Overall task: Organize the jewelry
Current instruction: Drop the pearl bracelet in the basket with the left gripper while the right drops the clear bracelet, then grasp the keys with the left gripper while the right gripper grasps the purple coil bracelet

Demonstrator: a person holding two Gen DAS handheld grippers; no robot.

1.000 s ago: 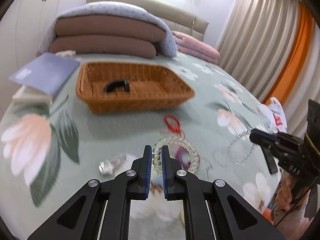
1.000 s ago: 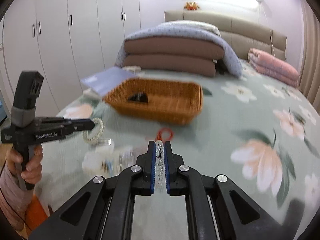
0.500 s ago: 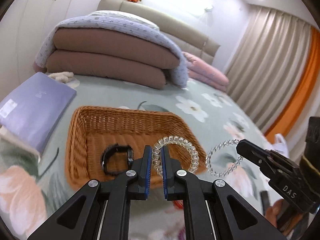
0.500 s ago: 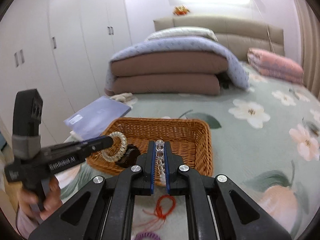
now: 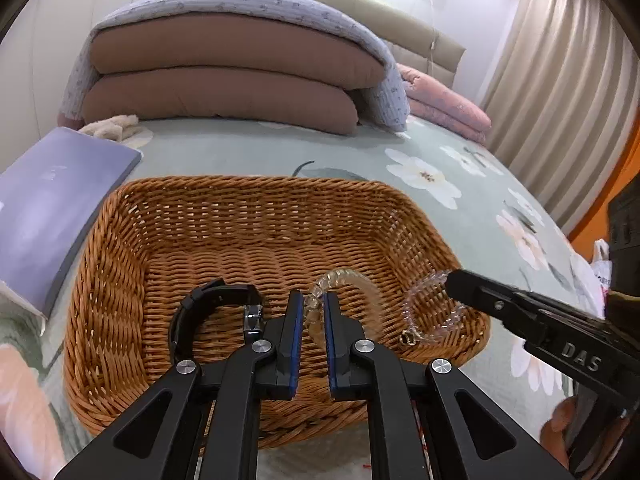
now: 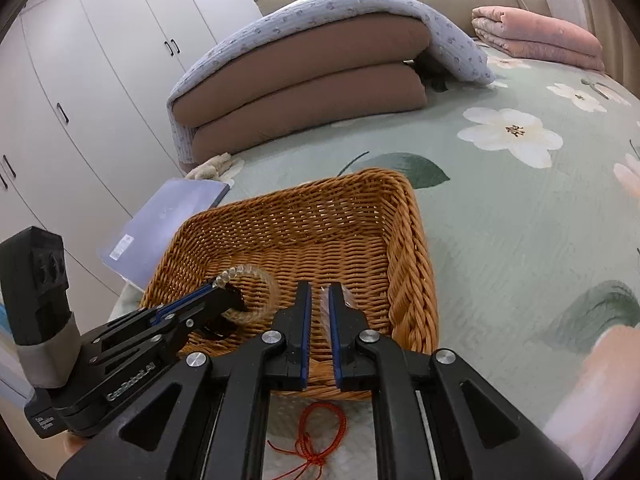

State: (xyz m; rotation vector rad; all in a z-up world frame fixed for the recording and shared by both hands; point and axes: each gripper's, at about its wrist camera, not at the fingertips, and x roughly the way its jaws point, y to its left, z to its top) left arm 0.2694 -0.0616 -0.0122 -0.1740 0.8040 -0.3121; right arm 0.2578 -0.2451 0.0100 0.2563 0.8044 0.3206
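Note:
A wicker basket (image 5: 120, 240) (image 6: 412, 248) sits on the flowered bed cover and holds a black watch (image 5: 192, 316). My left gripper (image 5: 310, 316) is over the basket's near side, its jaws slightly parted, with a clear bead bracelet (image 5: 352, 280) blurred between them. It also shows in the right wrist view (image 6: 256, 284) at the left gripper's tip. My right gripper (image 6: 318, 308) is over the basket too, jaws slightly parted, a second clear bead bracelet (image 5: 432, 312) blurred at its fingers and hanging over the basket's right side.
A red cord bracelet (image 6: 320, 436) lies on the cover just before the basket. A purple book (image 5: 52, 200) lies left of the basket. Folded brown quilts (image 5: 224, 80) and pink bedding (image 5: 444, 108) are stacked at the back. Curtains (image 5: 560, 80) hang on the right.
Both grippers have moved forward and down over the basket with their bracelets. Their jaws have parted a little and both bracelets are blurred.

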